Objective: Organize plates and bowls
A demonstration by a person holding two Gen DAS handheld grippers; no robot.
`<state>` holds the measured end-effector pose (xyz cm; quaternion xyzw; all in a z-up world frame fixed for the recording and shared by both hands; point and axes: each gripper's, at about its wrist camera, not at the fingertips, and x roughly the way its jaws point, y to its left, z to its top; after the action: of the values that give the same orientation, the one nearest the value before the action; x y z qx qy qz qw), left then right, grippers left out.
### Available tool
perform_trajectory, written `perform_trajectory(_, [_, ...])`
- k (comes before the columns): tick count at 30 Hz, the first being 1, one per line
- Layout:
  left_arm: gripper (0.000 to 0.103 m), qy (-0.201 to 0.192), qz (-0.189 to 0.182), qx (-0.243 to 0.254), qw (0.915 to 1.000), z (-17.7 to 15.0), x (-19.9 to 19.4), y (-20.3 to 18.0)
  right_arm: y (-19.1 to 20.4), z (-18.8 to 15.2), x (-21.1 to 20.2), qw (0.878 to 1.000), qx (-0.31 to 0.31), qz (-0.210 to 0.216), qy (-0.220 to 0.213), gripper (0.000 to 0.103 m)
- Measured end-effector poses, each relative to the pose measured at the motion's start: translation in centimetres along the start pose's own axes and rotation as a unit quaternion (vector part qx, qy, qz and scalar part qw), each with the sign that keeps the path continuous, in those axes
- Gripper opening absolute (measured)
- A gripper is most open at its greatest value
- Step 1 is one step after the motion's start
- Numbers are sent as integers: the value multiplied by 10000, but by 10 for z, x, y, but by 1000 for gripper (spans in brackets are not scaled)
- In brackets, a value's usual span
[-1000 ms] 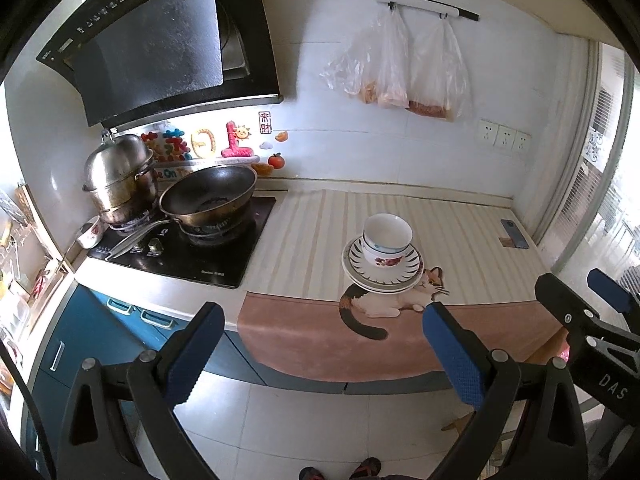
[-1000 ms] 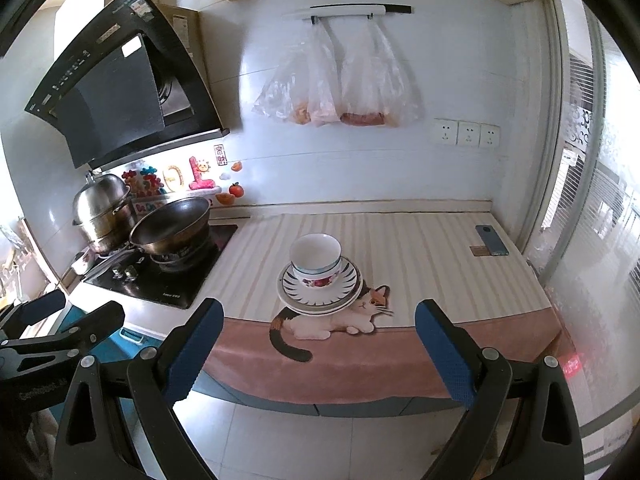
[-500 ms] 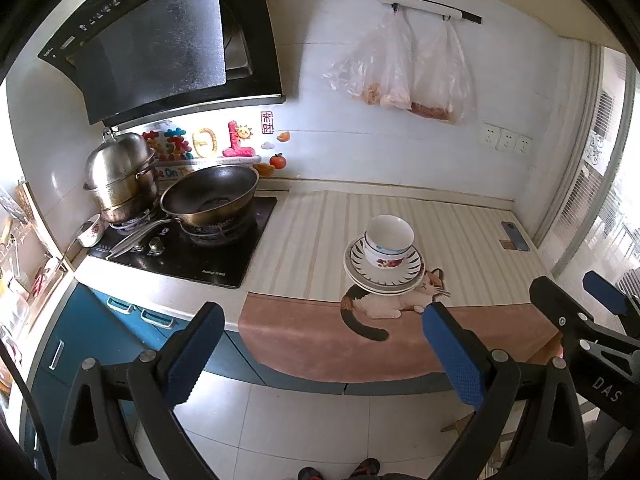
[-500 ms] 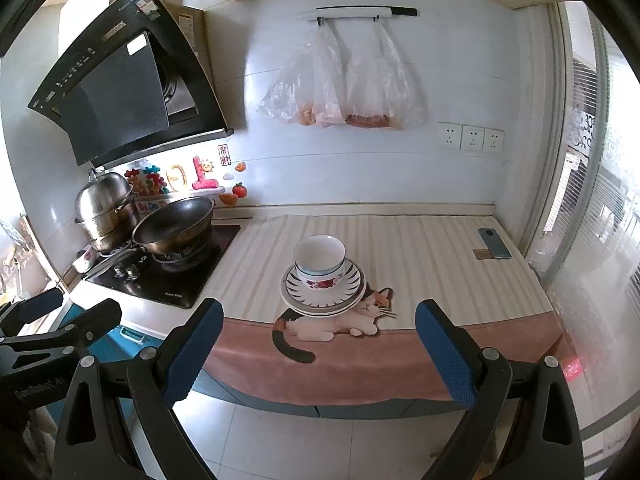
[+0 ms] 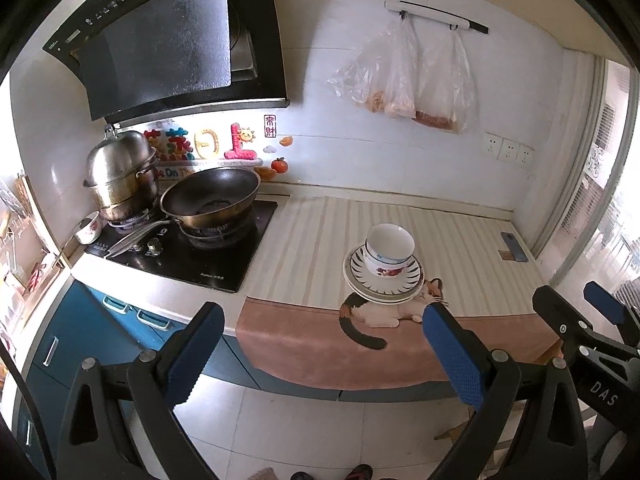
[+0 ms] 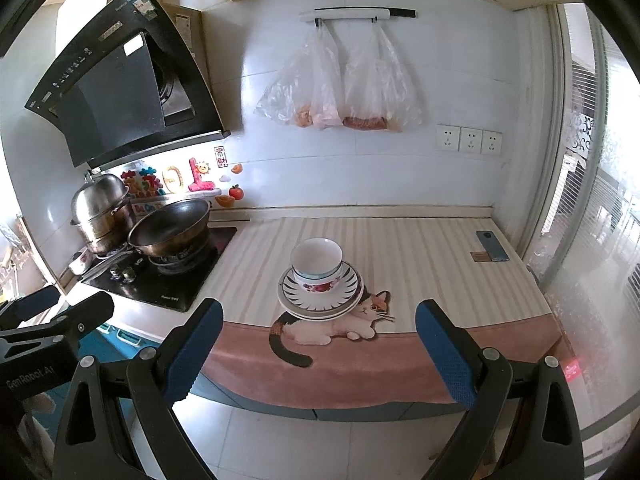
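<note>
Two grippers, left gripper (image 5: 320,354) and right gripper (image 6: 316,354), are held wide open and empty, well short of a bowl (image 6: 316,265) stacked on plates (image 6: 320,299) on the counter (image 6: 420,264).

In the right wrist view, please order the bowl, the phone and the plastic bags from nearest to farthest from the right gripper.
From the right gripper:
1. Bowl, on the stacked plates, straight ahead.
2. Phone, back right on the counter.
3. Plastic bags, hanging high on the wall.

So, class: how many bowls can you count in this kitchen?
2: one bowl sits on the plates mid-counter; a small one sits left of the stove. Others may be hidden.
</note>
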<state>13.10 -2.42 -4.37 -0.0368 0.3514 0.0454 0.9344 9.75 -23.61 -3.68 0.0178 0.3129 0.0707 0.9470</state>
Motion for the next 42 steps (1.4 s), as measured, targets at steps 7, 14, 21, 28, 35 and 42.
perform_trajectory(7, [102,-2,24,-14,10000,-1,-1,-2,2,0,-3,10000,11,-45,-41,99])
perform_trajectory(14, [102,11,34,-9,10000,-1,0,-1,2,0,-3,10000,15,-39,-33,99])
perform_trajectory(21, [102,5,32,-20,10000,-3,0,2,3,0,-3,10000,16,-50,-40,99])
perform_trajectory(28, [102,13,28,-13,10000,-2,0,2,3,-1,-4,10000,17,-45,-51,99])
perform_trajectory(35, [102,11,21,-18,10000,-2,1,3,2,-4,-5,10000,-23,-39,-44,99])
perform_trajectory(42, [102,22,25,-40,10000,-2,0,8,2,-3,-5,10000,-30,-37,-37,99])
